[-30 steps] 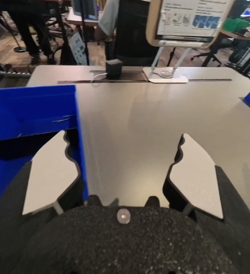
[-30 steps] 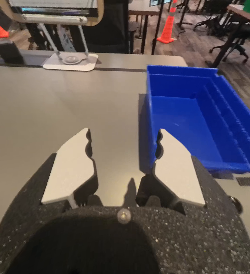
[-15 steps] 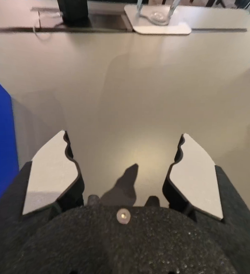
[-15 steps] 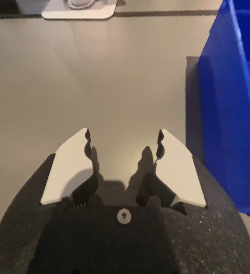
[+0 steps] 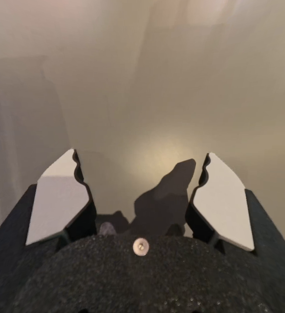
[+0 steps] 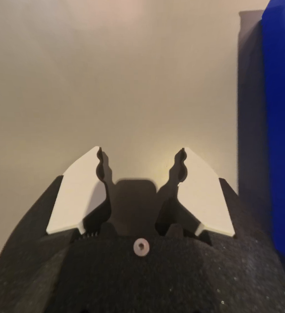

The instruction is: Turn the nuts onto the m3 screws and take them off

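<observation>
My left gripper (image 5: 140, 152) is open and empty, low over the bare grey table (image 5: 138, 84), its shadow close beneath it. My right gripper (image 6: 140, 149) is also open and empty, close above the table (image 6: 104, 84), with the wall of a blue bin (image 6: 282, 118) just to its right. No screws or nuts show in either view. Both views are blurred.
The blue bin stands along the right edge of the right wrist view, close to my right finger (image 6: 204, 194). A faint shadow falls on the table (image 5: 20, 118) at the left of the left wrist view.
Both grippers have dropped and tilted down towards the table. The stand, the room and the left blue bin have left the views. Both stay open.
</observation>
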